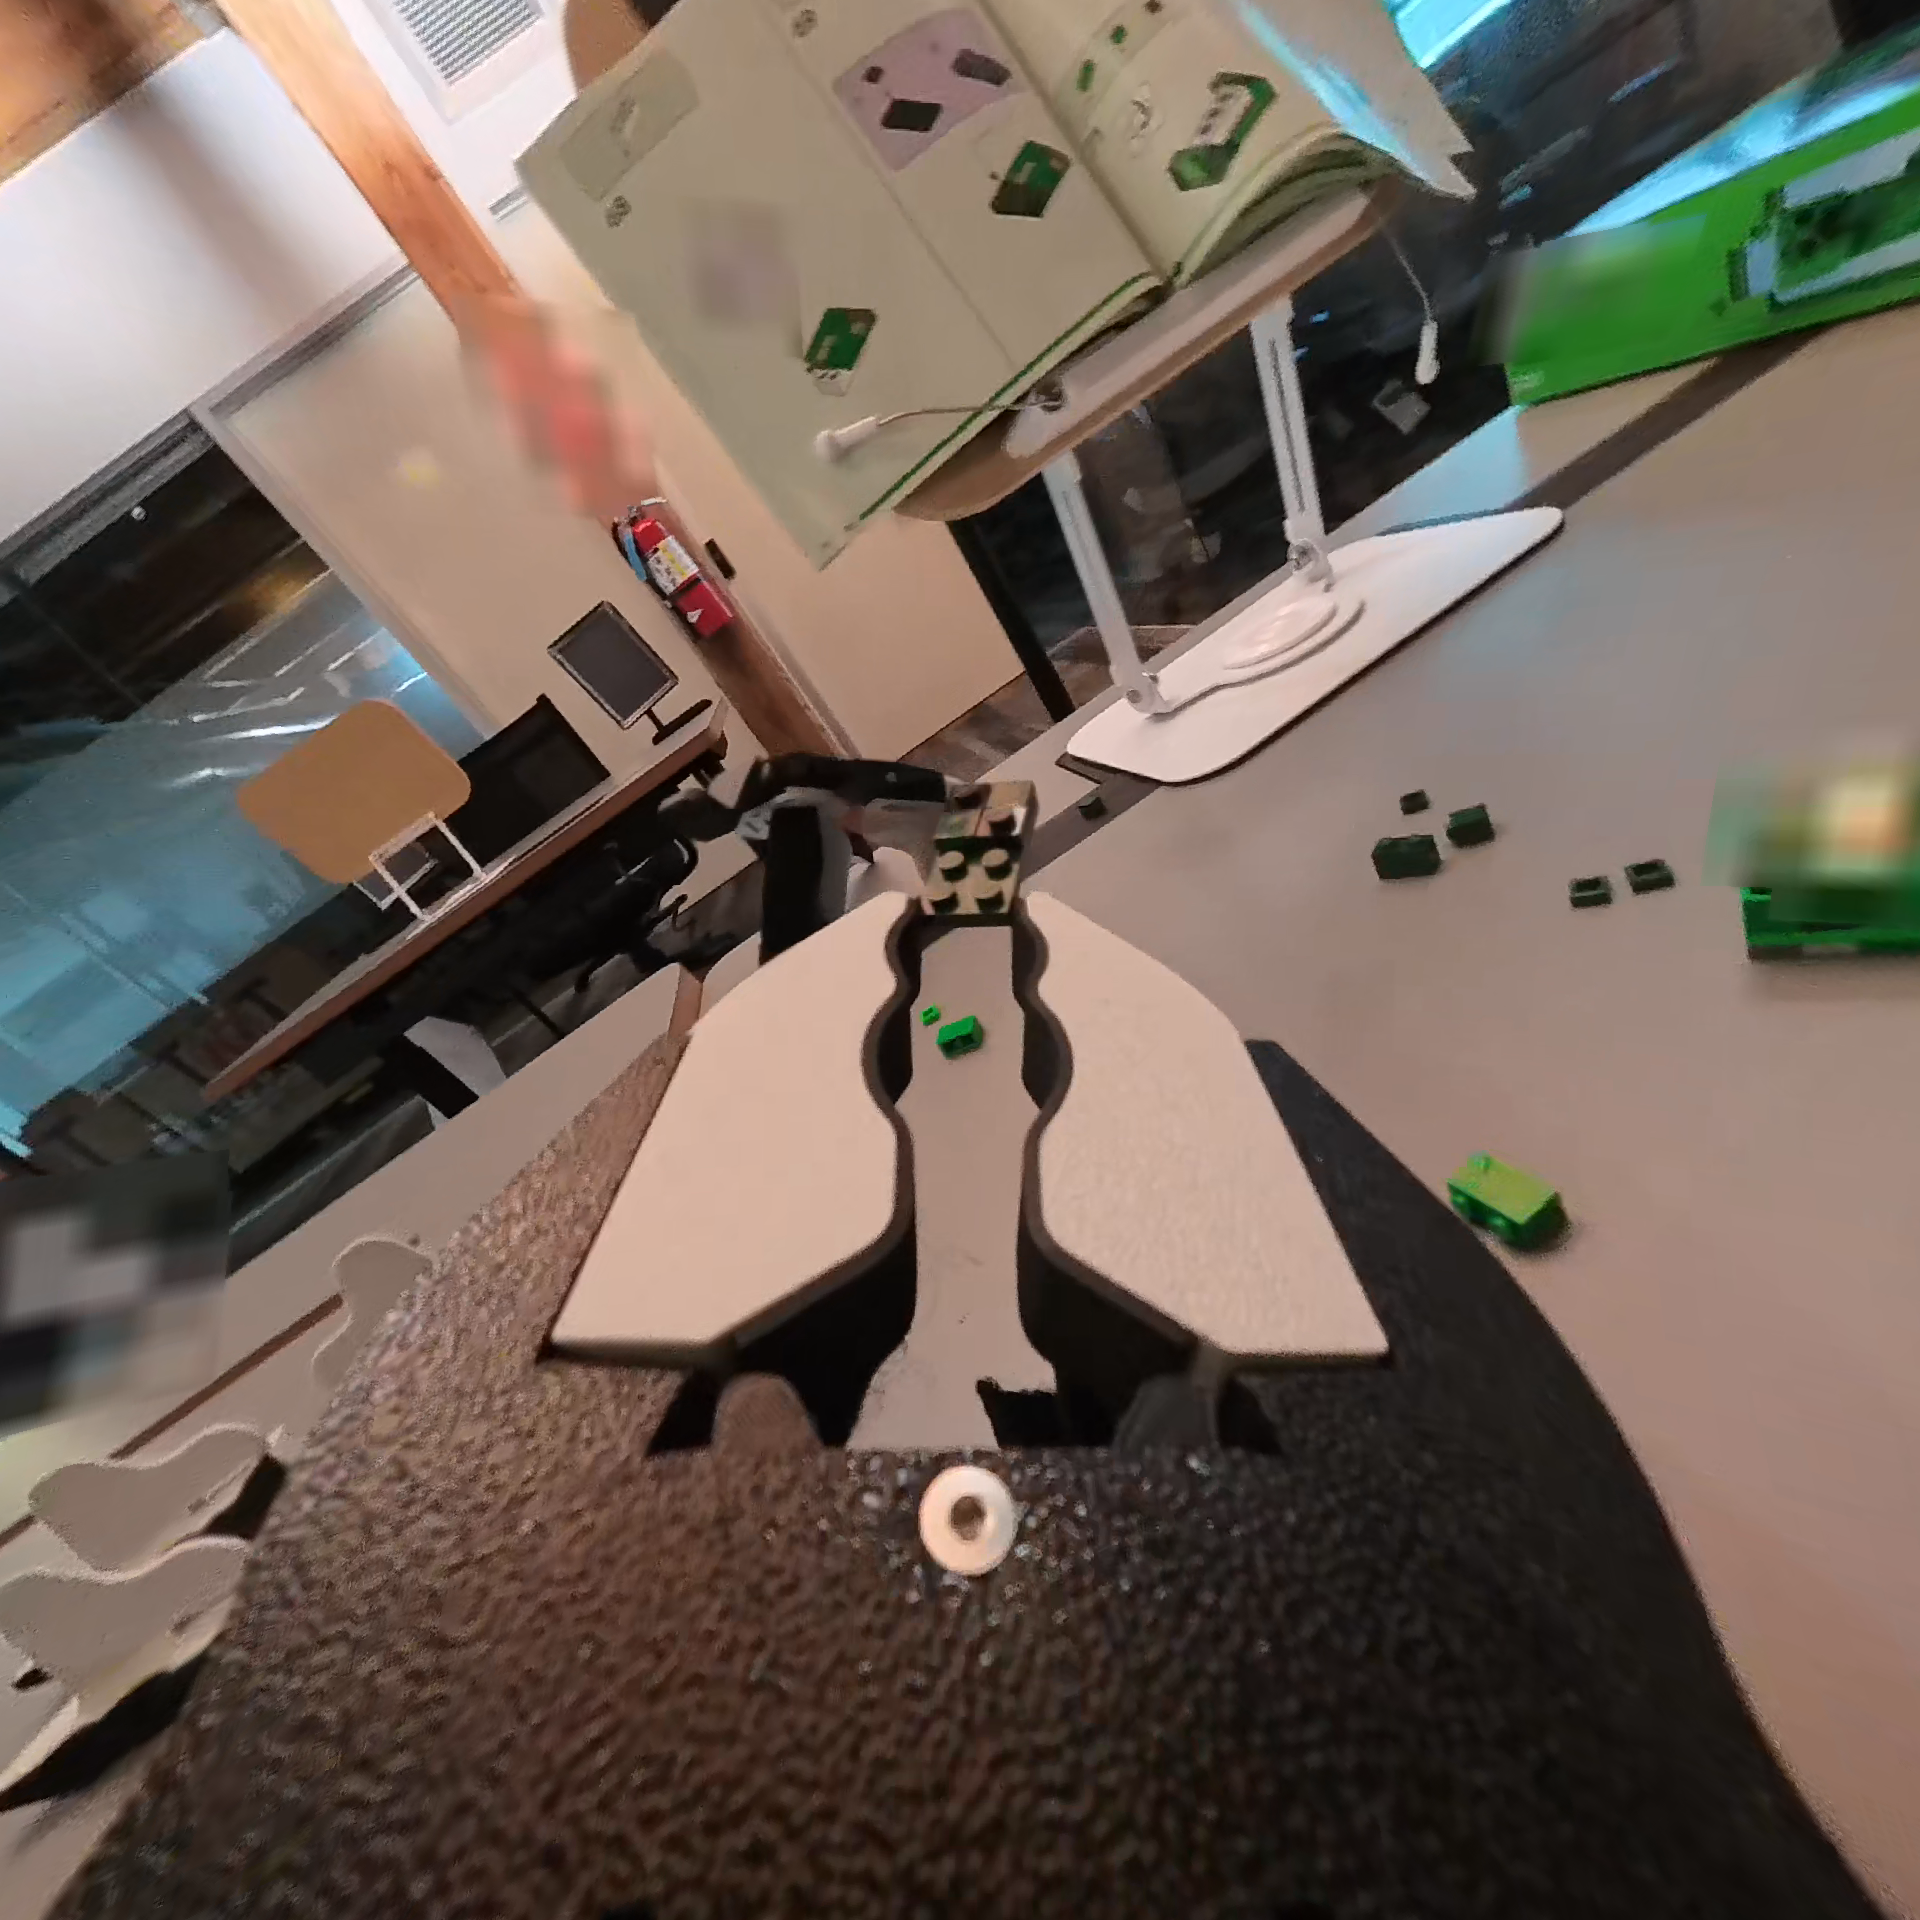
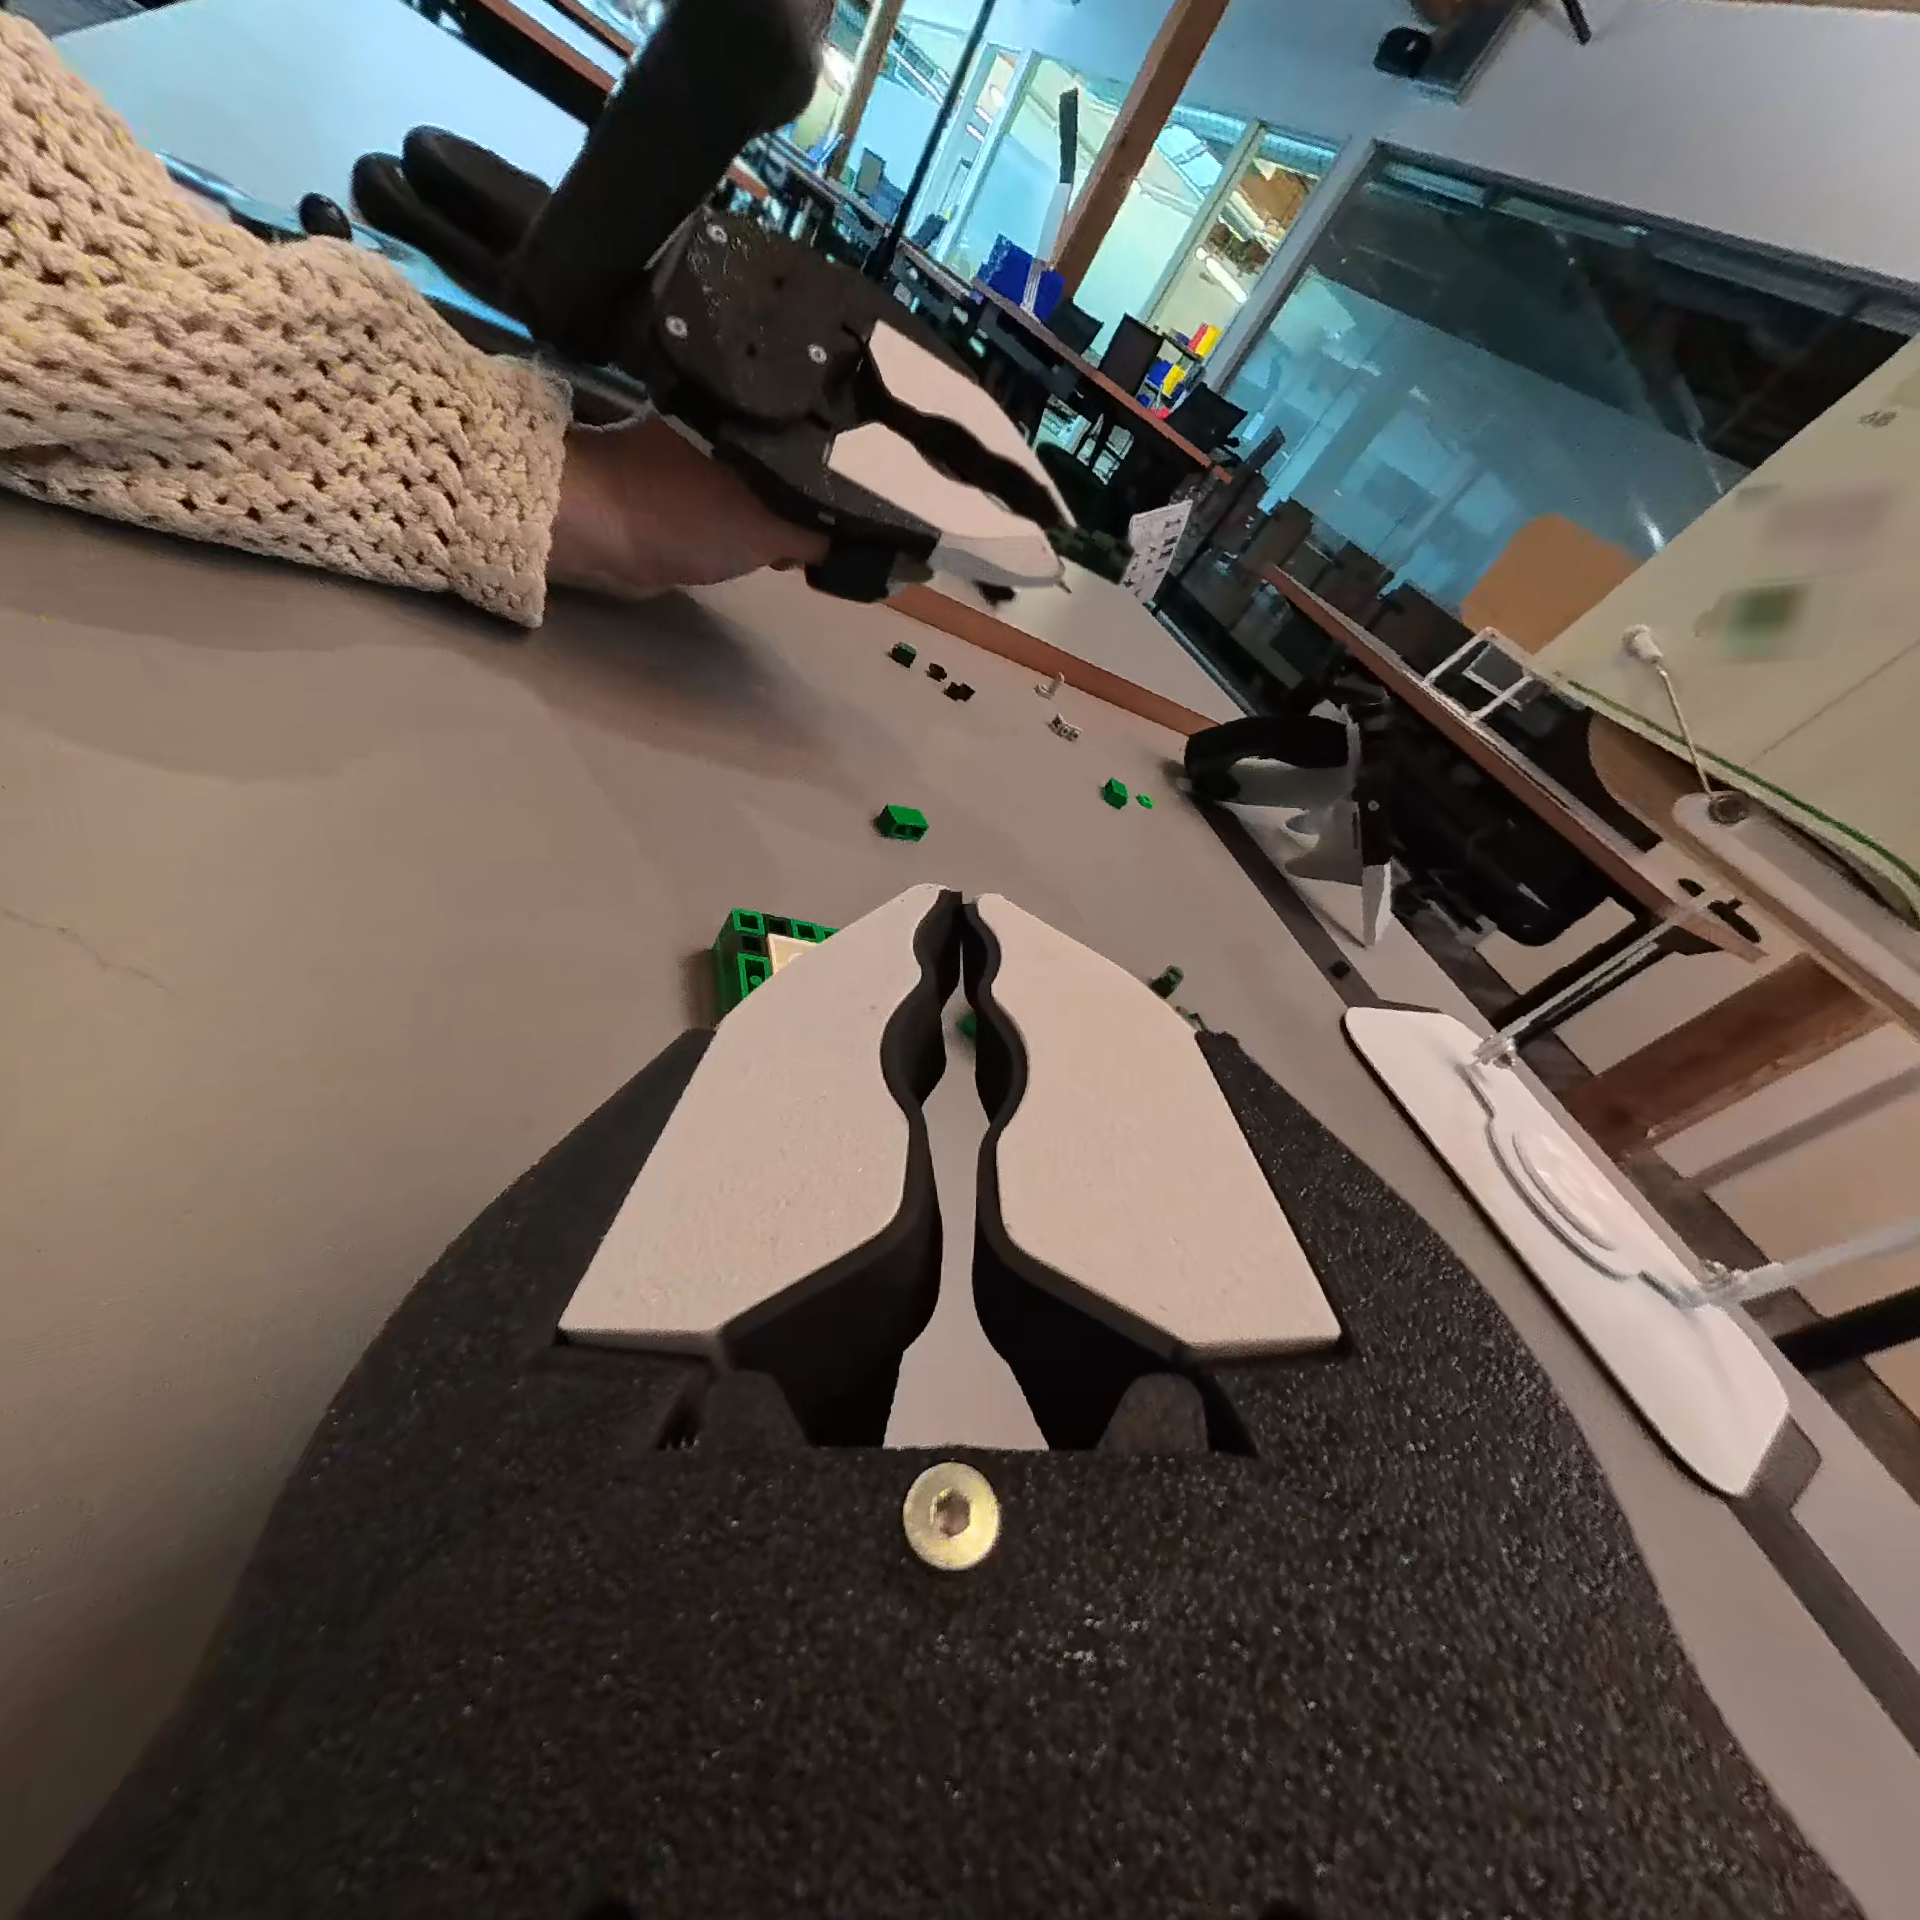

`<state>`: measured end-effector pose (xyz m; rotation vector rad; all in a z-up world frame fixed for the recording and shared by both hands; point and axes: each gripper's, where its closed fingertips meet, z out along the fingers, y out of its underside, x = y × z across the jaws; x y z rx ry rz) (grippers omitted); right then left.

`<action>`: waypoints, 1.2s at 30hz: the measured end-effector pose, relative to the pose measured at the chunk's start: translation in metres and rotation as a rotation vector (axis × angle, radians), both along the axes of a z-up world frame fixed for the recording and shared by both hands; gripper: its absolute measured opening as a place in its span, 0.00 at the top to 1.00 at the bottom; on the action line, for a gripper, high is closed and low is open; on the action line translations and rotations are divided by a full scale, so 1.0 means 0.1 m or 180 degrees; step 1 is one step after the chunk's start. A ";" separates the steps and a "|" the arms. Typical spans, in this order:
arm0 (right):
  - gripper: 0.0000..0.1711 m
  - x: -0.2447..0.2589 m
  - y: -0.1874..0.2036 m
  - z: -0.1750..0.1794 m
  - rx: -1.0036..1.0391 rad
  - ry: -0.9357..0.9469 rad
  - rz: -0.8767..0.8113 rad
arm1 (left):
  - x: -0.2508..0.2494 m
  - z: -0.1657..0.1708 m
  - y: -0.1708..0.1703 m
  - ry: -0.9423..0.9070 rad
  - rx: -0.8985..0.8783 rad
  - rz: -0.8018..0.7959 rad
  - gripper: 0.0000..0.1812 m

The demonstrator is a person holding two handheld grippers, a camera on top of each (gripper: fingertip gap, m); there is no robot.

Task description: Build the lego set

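My left gripper (image 1: 971,902) is shut on a dark, glossy brick piece (image 1: 982,857), studs towards the camera, and holds it above the grey table (image 1: 1351,1039). In the right wrist view this gripper (image 2: 1044,561) hovers at the upper left in a hand with a knitted sleeve, and the dark piece (image 2: 1091,545) sticks out past its tips. My right gripper (image 2: 961,902) is shut, with its fingertips touching and nothing visible between them. Just behind its left finger, a bright green brick assembly (image 2: 753,951) with a cream part stands on the table. It also shows at the right edge of the left wrist view (image 1: 1818,930).
Loose dark green bricks (image 1: 1403,857) and bright green bricks (image 1: 1507,1203) (image 2: 902,821) lie scattered on the table. An open instruction booklet (image 1: 935,208) rests on a white stand (image 1: 1320,634) (image 2: 1558,1226) near the far edge. A green box (image 1: 1714,301) lies behind. Some 20 cm of space lies between my two pairs of fingers.
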<state>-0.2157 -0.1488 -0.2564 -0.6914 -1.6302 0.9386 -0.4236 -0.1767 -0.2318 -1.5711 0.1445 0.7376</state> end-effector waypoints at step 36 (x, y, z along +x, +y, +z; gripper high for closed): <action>0.87 -1.50 1.35 -0.77 0.0008 -0.3448 0.0313 | 0.22 -0.18 0.12 -0.0312 -0.0301 -0.0573 0.91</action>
